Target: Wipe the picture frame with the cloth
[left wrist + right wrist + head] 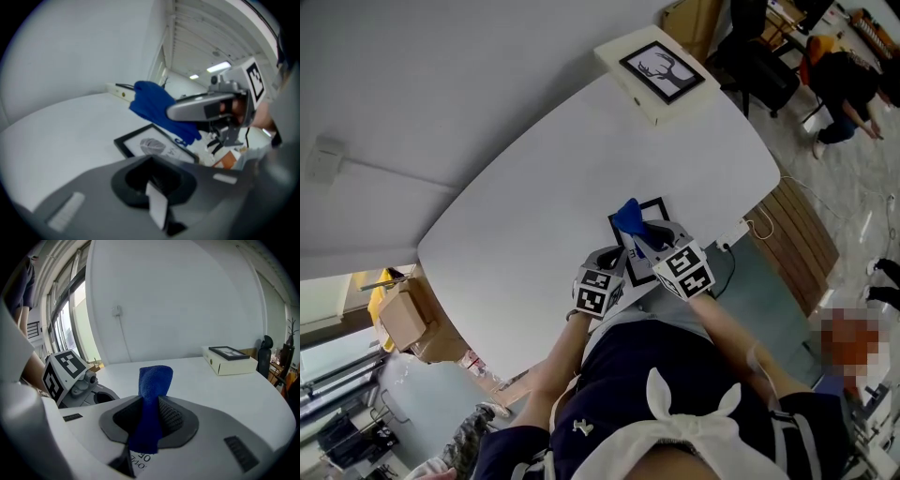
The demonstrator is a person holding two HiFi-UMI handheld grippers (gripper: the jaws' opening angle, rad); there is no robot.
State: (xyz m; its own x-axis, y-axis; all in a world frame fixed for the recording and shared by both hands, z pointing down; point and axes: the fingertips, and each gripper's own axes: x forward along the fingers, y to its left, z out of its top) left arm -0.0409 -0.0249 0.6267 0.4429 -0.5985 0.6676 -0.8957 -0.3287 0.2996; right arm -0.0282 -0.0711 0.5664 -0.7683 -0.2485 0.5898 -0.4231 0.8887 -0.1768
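A black picture frame lies flat on the white table, near its front edge. My right gripper hangs over the frame, shut on a blue cloth that sticks up out of its jaws. In the right gripper view the cloth runs down through the shut right gripper, with the frame's print showing underneath. The left gripper sits just left of the frame, jaws shut and holding nothing. From the left gripper I see the frame, the cloth and the right gripper above it.
A white box bearing a second framed picture stands at the table's far end. A dark bottle stands beyond it. A cable and plug hang off the table's right edge above a wooden bench. Cardboard boxes sit on the floor at left.
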